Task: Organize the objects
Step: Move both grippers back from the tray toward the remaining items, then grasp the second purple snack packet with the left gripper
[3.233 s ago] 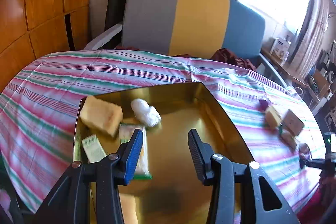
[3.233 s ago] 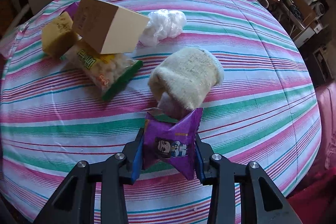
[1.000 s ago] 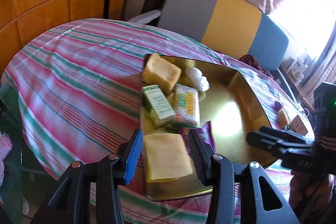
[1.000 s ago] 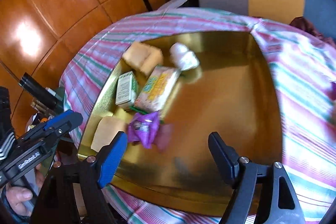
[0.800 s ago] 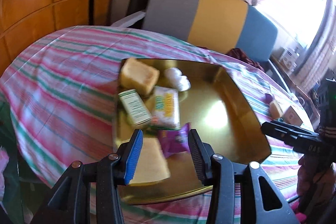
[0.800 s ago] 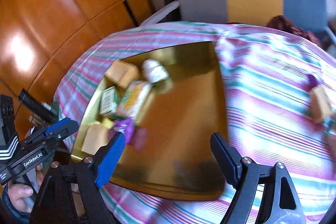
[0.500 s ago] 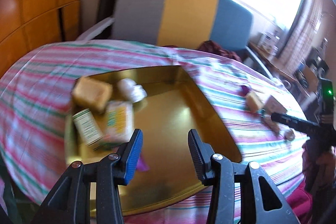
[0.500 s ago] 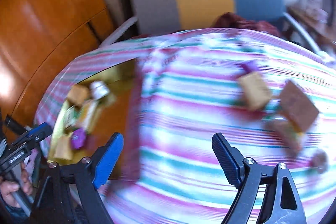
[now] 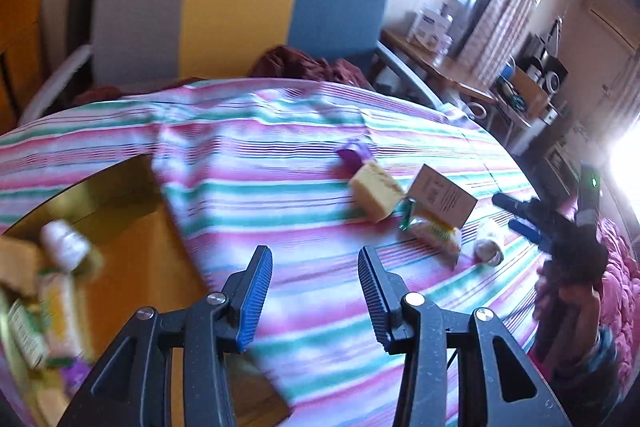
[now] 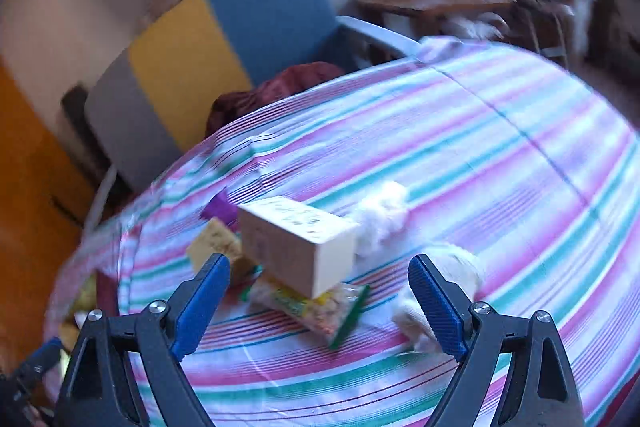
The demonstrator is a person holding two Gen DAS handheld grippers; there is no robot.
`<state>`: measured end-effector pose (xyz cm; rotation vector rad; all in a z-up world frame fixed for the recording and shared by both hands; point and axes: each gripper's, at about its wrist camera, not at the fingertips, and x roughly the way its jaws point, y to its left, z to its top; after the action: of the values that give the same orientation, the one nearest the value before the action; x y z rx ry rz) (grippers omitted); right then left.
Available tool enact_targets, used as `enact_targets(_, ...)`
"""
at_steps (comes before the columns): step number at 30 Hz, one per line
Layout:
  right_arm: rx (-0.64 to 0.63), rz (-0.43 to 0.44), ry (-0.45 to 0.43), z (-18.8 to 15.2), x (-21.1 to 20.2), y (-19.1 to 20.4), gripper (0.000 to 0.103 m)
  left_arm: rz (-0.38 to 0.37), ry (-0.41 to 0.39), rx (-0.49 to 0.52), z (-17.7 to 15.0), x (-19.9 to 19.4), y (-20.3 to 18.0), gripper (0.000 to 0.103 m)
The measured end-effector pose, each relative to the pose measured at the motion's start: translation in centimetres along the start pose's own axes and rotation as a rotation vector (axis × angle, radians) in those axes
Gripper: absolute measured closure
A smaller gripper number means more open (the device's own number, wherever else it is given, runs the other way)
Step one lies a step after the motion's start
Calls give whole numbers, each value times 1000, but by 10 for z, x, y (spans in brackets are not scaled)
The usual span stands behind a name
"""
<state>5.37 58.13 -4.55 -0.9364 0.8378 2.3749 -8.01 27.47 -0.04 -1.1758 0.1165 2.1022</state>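
Note:
My left gripper (image 9: 314,293) is open and empty above the striped tablecloth (image 9: 280,219), beside the gold tray (image 9: 132,251), which holds a white bundle (image 9: 66,245) and snack packs at the far left. My right gripper (image 10: 318,301) is wide open and empty, facing a pile on the cloth: a cardboard box (image 10: 298,245) lying on a green-edged snack bag (image 10: 316,309), a yellow sponge (image 10: 216,241), a purple packet (image 10: 220,209), a white plastic wad (image 10: 382,215) and a cream rolled cloth (image 10: 440,287). The same pile shows in the left wrist view, with the box (image 9: 442,195) and sponge (image 9: 376,189).
A grey, yellow and blue chair (image 9: 240,7) with a dark red cloth (image 9: 304,65) stands behind the round table. A cluttered wooden desk (image 9: 452,75) is at the right. The person's hand holds the right gripper (image 9: 532,215) at the table's right edge.
The right gripper let go of the purple packet into the tray and swung right to face the pile. The left gripper also swung right, off the tray.

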Motion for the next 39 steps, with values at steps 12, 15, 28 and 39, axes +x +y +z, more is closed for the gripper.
enact_targets(12,36,73,15,0,-2,-1,11,-129,222,-203,83,146,-22,59)
enact_targets(15,46,100,27,0,-1,0,10,-119,263,-236,95,178,-25,58)
enact_targets(28,88,171,52,-1,-2,-5,8,14,349,-200,130,261,-48,52)
enact_targets(39,114,137,41,1,-2,-16,8,4,301,-24,76,217,-45,67)
